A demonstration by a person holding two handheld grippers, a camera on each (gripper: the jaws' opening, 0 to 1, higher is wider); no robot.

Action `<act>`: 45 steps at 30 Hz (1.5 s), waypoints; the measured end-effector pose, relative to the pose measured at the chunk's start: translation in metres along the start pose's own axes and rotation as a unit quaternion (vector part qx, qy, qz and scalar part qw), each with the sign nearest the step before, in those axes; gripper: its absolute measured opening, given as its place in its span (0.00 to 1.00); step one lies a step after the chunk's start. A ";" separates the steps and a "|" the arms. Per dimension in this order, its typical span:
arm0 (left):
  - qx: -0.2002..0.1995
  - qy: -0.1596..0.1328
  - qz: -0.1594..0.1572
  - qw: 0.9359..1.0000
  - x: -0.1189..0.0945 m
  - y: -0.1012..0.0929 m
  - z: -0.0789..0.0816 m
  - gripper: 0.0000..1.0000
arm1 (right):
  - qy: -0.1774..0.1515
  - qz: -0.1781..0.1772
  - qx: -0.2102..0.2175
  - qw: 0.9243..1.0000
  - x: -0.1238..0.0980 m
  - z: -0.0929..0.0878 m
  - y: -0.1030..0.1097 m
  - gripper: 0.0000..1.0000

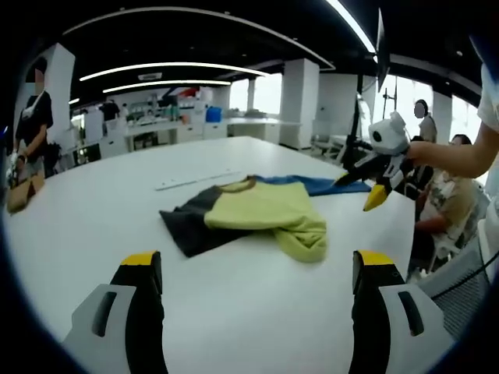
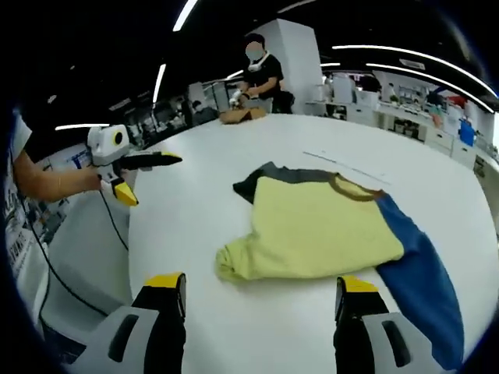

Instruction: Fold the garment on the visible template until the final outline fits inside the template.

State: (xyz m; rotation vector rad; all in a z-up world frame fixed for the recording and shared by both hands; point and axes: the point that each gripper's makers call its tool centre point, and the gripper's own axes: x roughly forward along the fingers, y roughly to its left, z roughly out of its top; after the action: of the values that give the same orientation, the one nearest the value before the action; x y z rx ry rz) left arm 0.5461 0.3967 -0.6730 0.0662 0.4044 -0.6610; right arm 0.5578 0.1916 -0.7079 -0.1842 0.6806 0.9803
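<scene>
Both grippers, left (image 1: 253,269) and right (image 2: 261,288), stand wide and empty above the white round table (image 1: 93,226), poised as if choosing corners. Beyond them lies the yellow-bodied shirt with charcoal and blue sleeves (image 2: 320,226), partly folded mid-table; thin template lines (image 1: 195,181) show just behind it.

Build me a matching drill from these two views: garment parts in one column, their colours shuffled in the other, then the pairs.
Things:
1. Garment body
2. Sleeve nearest the right gripper
3. Sleeve on the far side
4. Table

Colours:
A. White
B. Blue
C. Yellow-green
D. Dark grey

Pairs: 1-C, 2-B, 3-D, 4-A
</scene>
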 end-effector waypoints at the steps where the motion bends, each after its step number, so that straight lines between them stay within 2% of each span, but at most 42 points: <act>1: 0.001 0.001 0.000 1.000 0.000 0.000 -0.001 0.99 | 0.002 0.000 -0.008 1.000 0.004 0.000 0.003 0.71; 11: 0.006 0.003 -0.001 1.000 -0.005 -0.003 -0.004 0.98 | 0.008 0.019 -0.070 0.997 0.036 0.011 0.035 0.56; 19: 0.006 0.004 -0.004 1.000 -0.006 -0.006 -0.008 0.97 | 0.044 0.013 -0.098 0.994 0.059 -0.004 0.040 0.45; 26: 0.004 0.007 -0.002 1.000 -0.008 -0.006 -0.011 0.96 | 0.058 -0.009 -0.118 0.991 0.076 -0.013 0.035 0.32; 29: 0.005 0.008 -0.001 1.000 -0.009 -0.006 -0.011 0.96 | 0.062 -0.017 -0.125 0.990 0.080 -0.015 0.034 0.31; 32: 0.004 0.010 0.001 1.000 -0.009 -0.005 -0.012 0.95 | 0.076 -0.025 -0.151 0.985 0.083 -0.020 0.032 0.29; 35: 0.004 0.013 0.002 1.000 -0.010 -0.004 -0.013 0.95 | 0.086 -0.040 -0.165 0.982 0.086 -0.024 0.027 0.23; 39: 0.003 0.014 0.004 1.000 -0.010 -0.004 -0.015 0.94 | 0.087 -0.049 -0.168 0.981 0.090 -0.026 0.022 0.17; 43: 0.003 0.017 0.006 1.000 -0.010 -0.003 -0.016 0.93 | 0.086 -0.061 -0.166 0.981 0.090 -0.024 0.014 0.04; 45: 0.003 0.018 0.006 1.000 -0.011 -0.002 -0.017 0.93 | 0.083 -0.055 -0.149 0.984 0.088 -0.022 0.014 0.03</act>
State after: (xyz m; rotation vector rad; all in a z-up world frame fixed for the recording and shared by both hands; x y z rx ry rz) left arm 0.5312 0.4043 -0.6845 0.0871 0.4371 -0.6493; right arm 0.5692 0.2517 -0.7767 -0.5662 0.6655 0.9638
